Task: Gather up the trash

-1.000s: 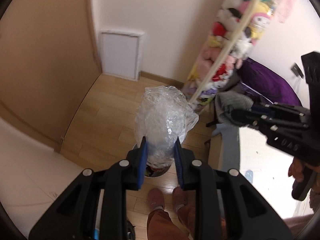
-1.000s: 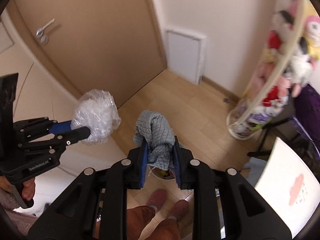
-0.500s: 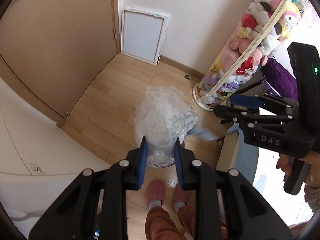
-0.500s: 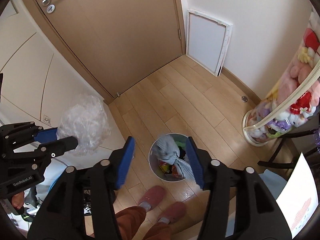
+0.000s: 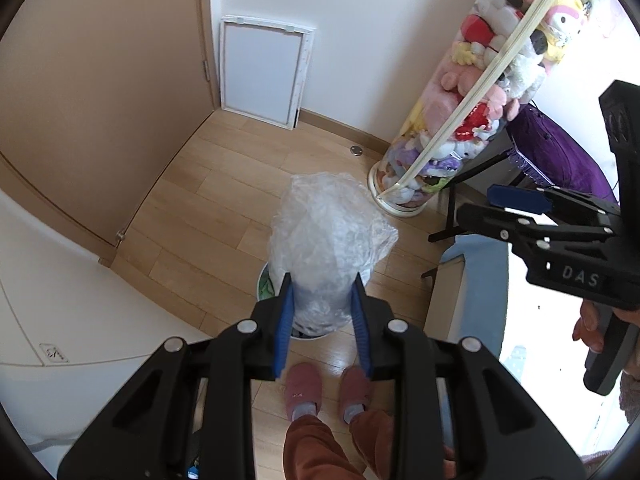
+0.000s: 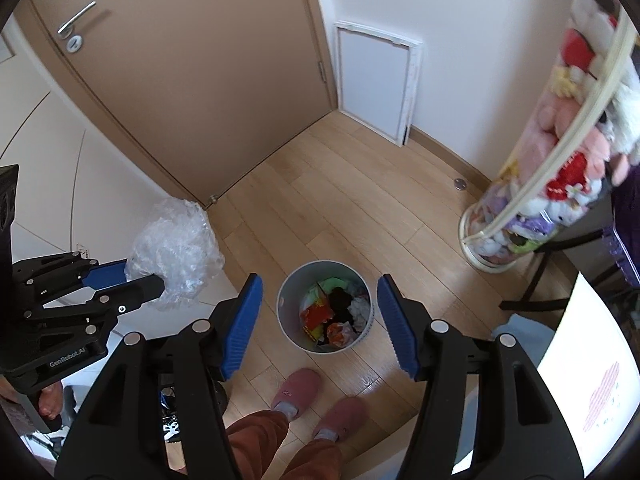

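1. A brown door (image 6: 192, 92) with a silver lever handle (image 6: 76, 18) is seen beyond the waste bin, filling the far left of the right wrist view.
2. A tall clear tube of plush toys (image 5: 472, 92) is stood on the wooden floor (image 6: 360, 208), to the right of the waste bin and well apart from it.
3. A white framed panel (image 6: 374, 80) is leaned against the wall, beyond the waste bin and beside the door.
4. The left gripper (image 5: 322, 312) is held above the waste bin, pointing steeply down; a crumpled wad of clear plastic wrap (image 5: 328, 236) is pinched between its blue pads, and the jaws are opening slightly at this moment, with the pads still seen against the wrap.
5. The right gripper (image 6: 320, 320) is held directly over the waste bin, its jaws opening and already wide; nothing is held between them.
6. The round grey waste bin (image 6: 286, 300) is stood on the floor just ahead of the person's feet; in the left wrist view most of it is hidden behind the plastic wrap.
7. Mixed trash (image 6: 336, 312) is seen inside the waste bin: red and orange wrappers, a black item, a green item and a pale grey cloth.
8. Two pink slippers (image 6: 296, 390) are worn by the person, just beside the waste bin on the near side.
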Motion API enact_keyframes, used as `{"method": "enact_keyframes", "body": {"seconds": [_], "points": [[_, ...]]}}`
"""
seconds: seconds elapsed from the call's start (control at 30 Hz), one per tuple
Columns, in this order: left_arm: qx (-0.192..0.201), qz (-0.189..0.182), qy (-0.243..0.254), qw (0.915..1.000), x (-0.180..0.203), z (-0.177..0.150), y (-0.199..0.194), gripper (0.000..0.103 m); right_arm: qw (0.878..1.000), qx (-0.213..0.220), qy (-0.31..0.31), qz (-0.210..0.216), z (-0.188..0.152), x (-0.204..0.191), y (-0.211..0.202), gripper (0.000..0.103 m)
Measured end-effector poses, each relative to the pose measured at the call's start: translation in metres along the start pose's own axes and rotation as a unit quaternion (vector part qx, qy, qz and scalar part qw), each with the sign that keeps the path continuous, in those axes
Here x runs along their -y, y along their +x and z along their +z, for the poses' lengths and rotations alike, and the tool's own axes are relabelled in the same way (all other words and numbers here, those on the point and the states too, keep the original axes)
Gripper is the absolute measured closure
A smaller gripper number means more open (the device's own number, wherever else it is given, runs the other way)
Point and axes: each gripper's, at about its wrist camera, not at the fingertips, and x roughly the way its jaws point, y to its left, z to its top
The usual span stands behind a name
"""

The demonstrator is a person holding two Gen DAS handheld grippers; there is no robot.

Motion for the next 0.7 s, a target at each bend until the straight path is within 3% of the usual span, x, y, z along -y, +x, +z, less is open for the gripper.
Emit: {"method": "enact_keyframes", "body": {"seconds": [0.1, 0.17, 0.47, 0.7], "points": [[-0.008, -0.008, -0.001, 0.9999, 0.004, 0.004, 0.008, 0.059, 1.0, 0.0, 0.004, -0.006, -0.003, 0.005, -0.002, 0.045], [-0.007, -0.012, -0.004, 0.9999, 0.006, 0.006, 0.011, 0.041, 1.0, 0.0, 0.005, -0.012, -0.004, 0.008, -0.002, 0.045], [-0.008, -0.006, 0.006, 0.9999, 0.016, 0.015, 0.004, 0.039, 1.0, 0.004, 0.012, -0.021, -0.001, 0.014, -0.015, 0.045], [-0.013, 0.014, 0.035, 0.9992, 0.031, 0.03, -0.022, 0.039, 0.999, 0.02, 0.033, -0.03, -0.002, 0.011, -0.054, 0.044]]}}
